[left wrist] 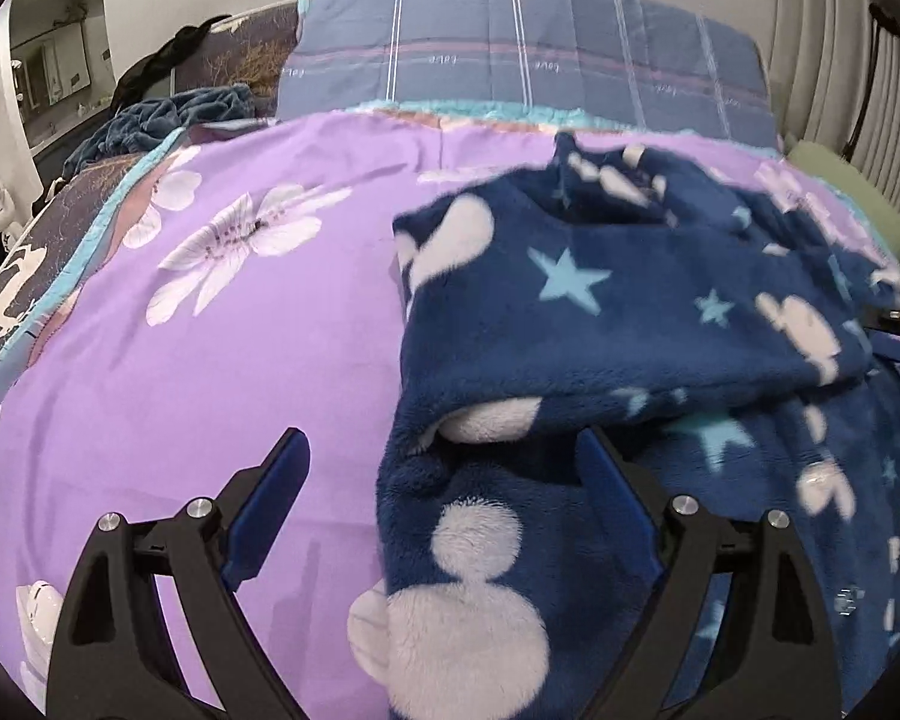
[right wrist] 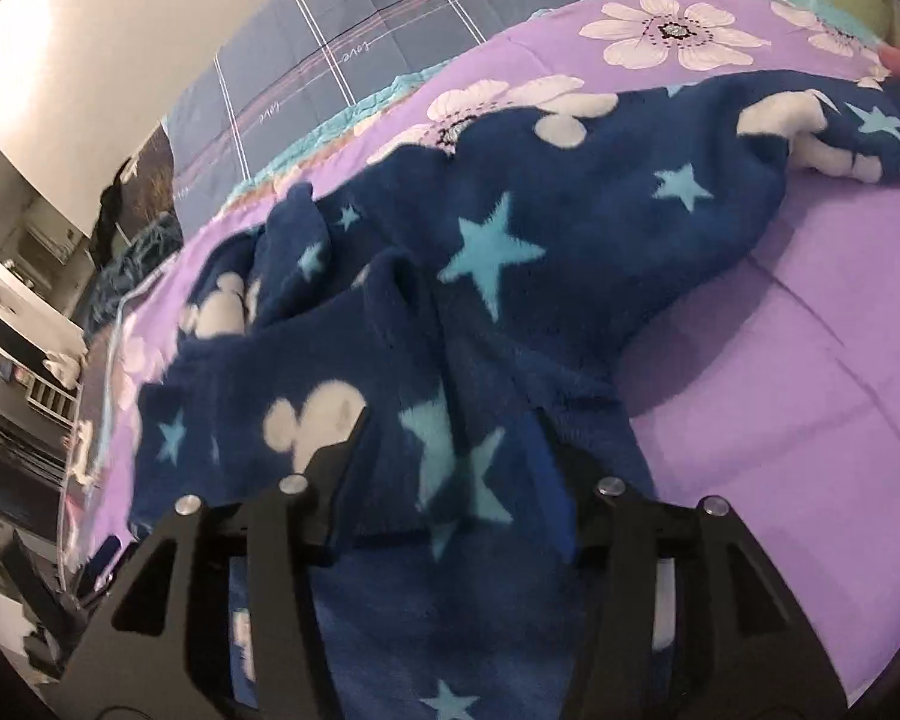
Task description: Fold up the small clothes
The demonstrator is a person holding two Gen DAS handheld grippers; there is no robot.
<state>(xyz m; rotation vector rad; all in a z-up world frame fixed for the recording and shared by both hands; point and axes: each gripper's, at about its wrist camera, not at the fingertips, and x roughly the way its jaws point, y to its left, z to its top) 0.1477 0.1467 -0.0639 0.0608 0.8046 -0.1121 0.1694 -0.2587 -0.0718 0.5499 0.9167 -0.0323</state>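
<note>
A small navy fleece garment [left wrist: 600,324] with light blue stars and white mouse-head shapes lies on a purple floral bedspread [left wrist: 210,360]. One part is folded over the rest. My left gripper [left wrist: 444,456] is open just above the bed; its right finger rests on the garment's near left part, its left finger over bare bedspread. In the right wrist view the same garment [right wrist: 510,252] is bunched up and drapes between the fingers of my right gripper [right wrist: 450,420]. The jaws stand apart with fleece filling the gap; whether they pinch it is unclear.
A blue plaid quilt [left wrist: 510,54] lies at the head of the bed against the wall. A dark blue blanket [left wrist: 150,120] and a dark patterned pillow [left wrist: 240,54] sit at the far left. A green cushion [left wrist: 840,192] lies at the right edge.
</note>
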